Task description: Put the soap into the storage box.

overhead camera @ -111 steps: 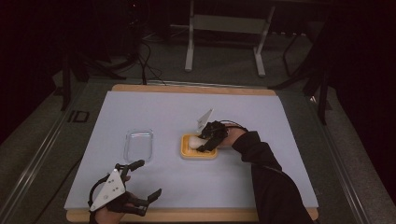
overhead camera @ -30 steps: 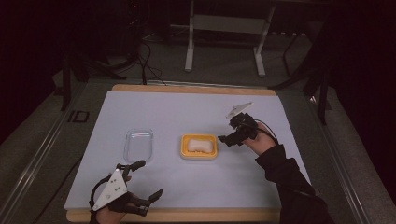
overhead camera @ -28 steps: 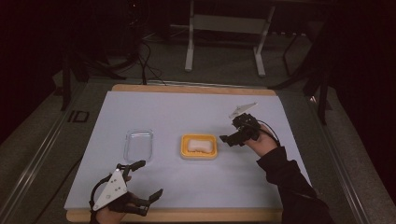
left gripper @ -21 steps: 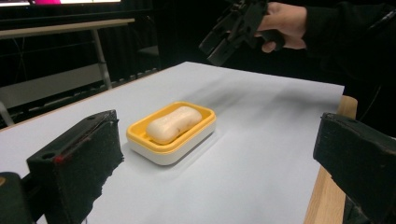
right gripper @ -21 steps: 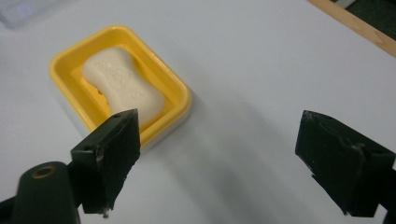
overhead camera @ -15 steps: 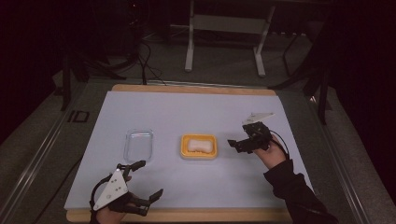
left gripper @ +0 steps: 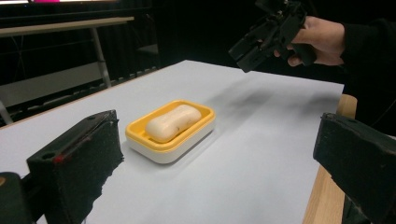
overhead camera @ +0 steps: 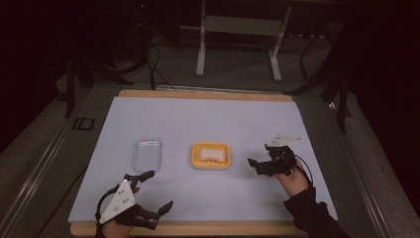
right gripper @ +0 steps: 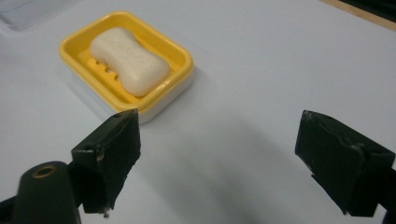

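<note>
Yellow soap dish [overhead camera: 211, 155] holds one soap bar [overhead camera: 211, 154]; I see one clear lid [overhead camera: 147, 154], my two grippers [overhead camera: 152, 191] [overhead camera: 258, 166] wide, empty.

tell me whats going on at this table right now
A person sits at a white-topped table with a two-jaw gripper in each hand. A pale soap bar lies in a yellow soap dish mid-table, with a clear plastic lid flat beside it. The right gripper hovers open just right of the dish, holding nothing. The left gripper waits open near the table's front edge.
</note>
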Demonstrator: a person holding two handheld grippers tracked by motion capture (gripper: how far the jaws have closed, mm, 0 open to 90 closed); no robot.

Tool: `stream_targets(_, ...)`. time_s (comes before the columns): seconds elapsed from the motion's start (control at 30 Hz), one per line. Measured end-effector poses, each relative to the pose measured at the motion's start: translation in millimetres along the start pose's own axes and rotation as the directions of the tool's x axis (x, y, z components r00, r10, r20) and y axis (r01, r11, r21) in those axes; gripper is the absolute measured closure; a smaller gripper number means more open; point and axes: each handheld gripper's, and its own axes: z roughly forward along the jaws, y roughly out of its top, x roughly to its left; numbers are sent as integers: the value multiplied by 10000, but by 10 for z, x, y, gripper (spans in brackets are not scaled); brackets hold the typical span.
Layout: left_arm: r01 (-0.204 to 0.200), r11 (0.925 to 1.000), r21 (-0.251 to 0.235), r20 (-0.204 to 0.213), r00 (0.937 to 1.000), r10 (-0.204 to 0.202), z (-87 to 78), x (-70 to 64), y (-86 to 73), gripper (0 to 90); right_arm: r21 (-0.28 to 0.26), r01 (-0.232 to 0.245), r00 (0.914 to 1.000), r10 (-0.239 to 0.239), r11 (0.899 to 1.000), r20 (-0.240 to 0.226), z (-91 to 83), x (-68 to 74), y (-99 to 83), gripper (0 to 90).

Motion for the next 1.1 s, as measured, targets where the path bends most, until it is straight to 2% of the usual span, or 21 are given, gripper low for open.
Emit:
stream_targets(0.27,-8,10000,37,4,10000,8,0,0,-2,12,-206,-300,9987,308,9993,395,-60,27,-168,143)
stream_targets(0.37,-1,10000,41,2,10000,1,1,-1,-1,11,-232,-392,9984,401,9990,404,-79,31,-202,143)
stream_targets(0.4,-1,10000,34,-16,10000,1,0,-2,-1,12,-123,-343,9974,350,9993,622,-95,33,-237,143)
stream_targets(0.5,-1,10000,92,-37,10000,1,0,4,-2,12,-280,-563,9961,581,9980,666,-128,55,-286,142)
stream_targets(0.7,-1,9997,226,-20,10000,2,10,1,-5,12,-529,-643,9921,696,9965,1039,-196,116,-384,142)
stream_targets(1.1,-12,9997,246,-26,10000,13,13,-5,-4,12,-787,-663,9868,771,9947,1423,-238,87,-402,143)
